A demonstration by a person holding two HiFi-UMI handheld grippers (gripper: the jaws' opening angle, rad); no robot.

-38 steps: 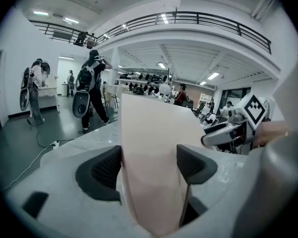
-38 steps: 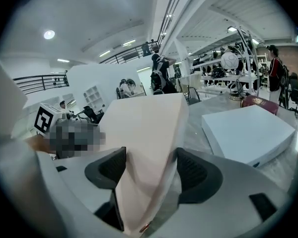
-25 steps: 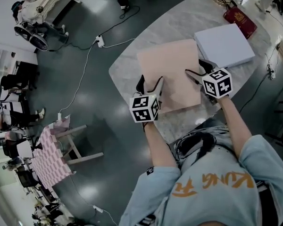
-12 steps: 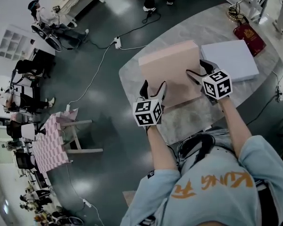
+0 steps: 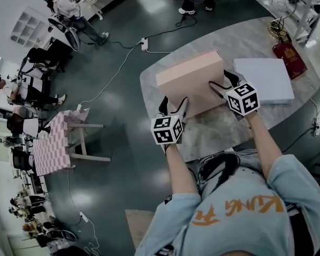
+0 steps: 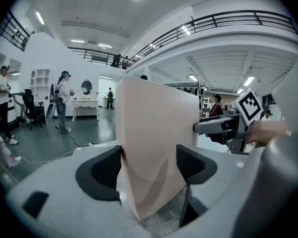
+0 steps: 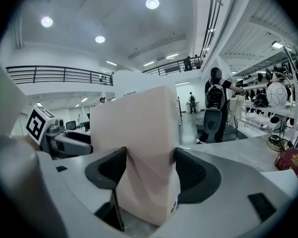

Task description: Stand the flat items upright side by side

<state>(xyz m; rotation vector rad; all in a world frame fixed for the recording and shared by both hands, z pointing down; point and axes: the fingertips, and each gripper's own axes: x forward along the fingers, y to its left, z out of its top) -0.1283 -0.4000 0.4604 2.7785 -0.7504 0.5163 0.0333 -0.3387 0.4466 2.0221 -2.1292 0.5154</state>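
The head view looks steeply down from above the person's shoulders. It takes in most of the worktop [image 5: 218, 135], the floor beyond its far edge, and both tools from behind. The left tool [image 5: 172, 101] view sits low and very near, looking along its jaws across the worktop, with the box [image 5: 189, 79] filling its middle. The right tool [image 5: 221, 81] view does likewise from the box's other end. All three views share the box, and each tool view catches the other tool's cube [image 6: 249, 106] at its edge.

Bright ceiling lamps [image 7: 152, 3] overhead — glossy floor [image 5: 122, 143] glares, fisheye edges bend and darken.
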